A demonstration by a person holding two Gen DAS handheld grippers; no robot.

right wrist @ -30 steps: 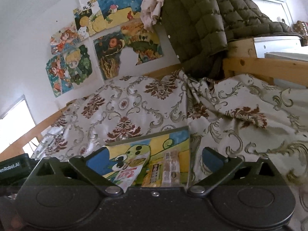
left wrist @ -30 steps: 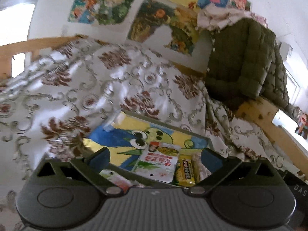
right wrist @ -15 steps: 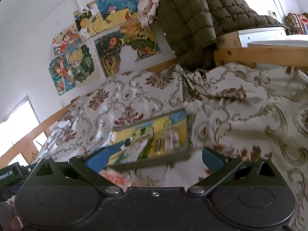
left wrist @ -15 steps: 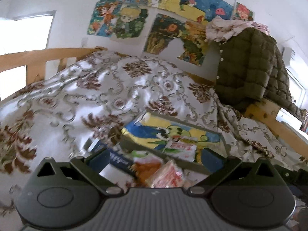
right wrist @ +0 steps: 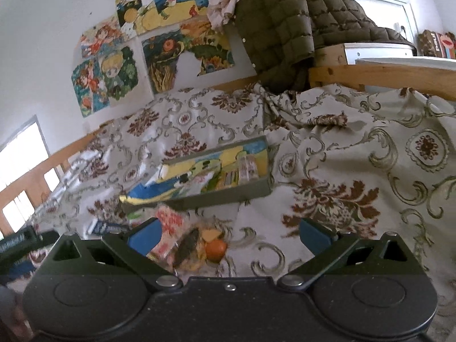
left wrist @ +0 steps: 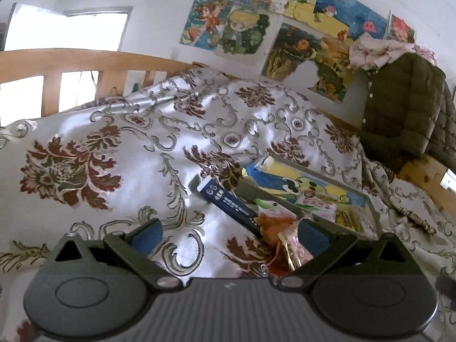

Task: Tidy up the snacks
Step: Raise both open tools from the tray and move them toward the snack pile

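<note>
A shallow box with a cartoon picture inside (left wrist: pixel 287 183) lies on the patterned bedspread and holds a white-and-red packet (left wrist: pixel 317 203) and yellow bars (left wrist: pixel 346 219). It also shows in the right wrist view (right wrist: pixel 228 196). Loose snacks lie in front of it: a dark blue stick pack (left wrist: pixel 228 203), an orange packet (left wrist: pixel 275 226) and a pink-and-gold packet (left wrist: pixel 296 249). My left gripper (left wrist: pixel 228 235) is open and empty above the bedspread, left of the snacks. My right gripper (right wrist: pixel 228 235) is open over a red-patterned packet (right wrist: pixel 168 228) and a packet with an orange picture (right wrist: pixel 205 246).
The floral bedspread (left wrist: pixel 142 142) covers the whole bed. A wooden bed rail (left wrist: pixel 85 65) runs at the left. An olive quilted jacket (left wrist: pixel 404 105) hangs over the frame at the right. Posters (left wrist: pixel 256 28) cover the white wall.
Both grippers have pulled back from the box. The left one has swung left. The loose snacks in front of the box have come into view.
</note>
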